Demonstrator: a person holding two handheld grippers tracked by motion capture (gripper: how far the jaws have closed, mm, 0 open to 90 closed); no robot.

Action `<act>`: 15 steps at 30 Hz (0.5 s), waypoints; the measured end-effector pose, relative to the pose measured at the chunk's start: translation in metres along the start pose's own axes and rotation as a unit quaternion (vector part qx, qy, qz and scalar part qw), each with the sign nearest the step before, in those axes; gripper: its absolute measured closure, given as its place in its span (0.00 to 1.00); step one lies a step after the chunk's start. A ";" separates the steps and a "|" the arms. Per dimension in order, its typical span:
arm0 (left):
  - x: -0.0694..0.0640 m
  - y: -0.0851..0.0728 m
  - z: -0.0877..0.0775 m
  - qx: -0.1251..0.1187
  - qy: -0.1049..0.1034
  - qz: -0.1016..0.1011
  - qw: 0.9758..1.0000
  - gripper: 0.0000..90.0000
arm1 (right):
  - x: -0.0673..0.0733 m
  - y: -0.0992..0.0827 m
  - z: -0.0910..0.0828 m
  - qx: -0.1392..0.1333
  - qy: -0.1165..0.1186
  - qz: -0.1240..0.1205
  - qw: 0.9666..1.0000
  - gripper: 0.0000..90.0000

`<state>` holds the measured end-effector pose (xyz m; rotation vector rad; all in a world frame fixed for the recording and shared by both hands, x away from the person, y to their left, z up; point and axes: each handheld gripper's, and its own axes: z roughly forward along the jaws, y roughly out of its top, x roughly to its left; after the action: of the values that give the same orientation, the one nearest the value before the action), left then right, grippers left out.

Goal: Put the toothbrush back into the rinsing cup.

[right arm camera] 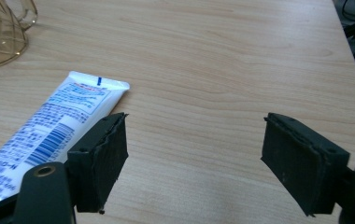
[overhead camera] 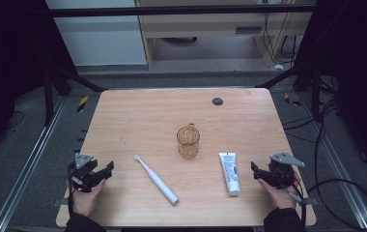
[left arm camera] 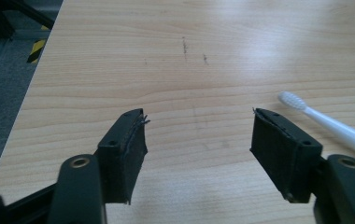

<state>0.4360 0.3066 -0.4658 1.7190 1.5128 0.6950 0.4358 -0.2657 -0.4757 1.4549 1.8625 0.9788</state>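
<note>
A clear amber cup (overhead camera: 188, 141) with a handle stands at the middle of the wooden table (overhead camera: 138, 116). A white toothbrush (overhead camera: 156, 179) lies left of it, bristles toward the far side, and shows at the right edge of the left gripper view (left arm camera: 327, 123). A white toothpaste tube (overhead camera: 230, 172) lies right of the cup, cap toward me. My left gripper (overhead camera: 107, 167) rests at the near left, open and empty (left arm camera: 198, 140). My right gripper (overhead camera: 255, 170) rests at the near right, open and empty (right arm camera: 194, 144), just right of the tube (right arm camera: 45, 135). The cup's base (right arm camera: 0, 35) shows at top left.
A small dark round plug (overhead camera: 217, 101) sits in the table near the far edge. Metal rails, cables and floor surround the table. Bare wood lies ahead of both grippers.
</note>
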 end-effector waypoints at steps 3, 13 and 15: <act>-0.007 0.000 -0.005 0.002 -0.007 0.005 1.000 0.46 | 0.003 -0.001 -0.006 -0.005 0.003 -0.005 1.000 0.25; -0.035 -0.004 -0.009 0.022 -0.042 0.047 0.998 0.68 | 0.008 -0.002 -0.009 -0.002 0.015 -0.014 1.000 0.26; -0.039 -0.005 -0.008 0.028 -0.048 0.051 0.997 0.73 | 0.009 -0.002 -0.009 -0.002 0.017 -0.014 1.000 0.26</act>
<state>0.4208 0.2701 -0.4627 1.8555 1.3985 0.6175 0.4253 -0.2589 -0.4718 1.4138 1.8994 0.9976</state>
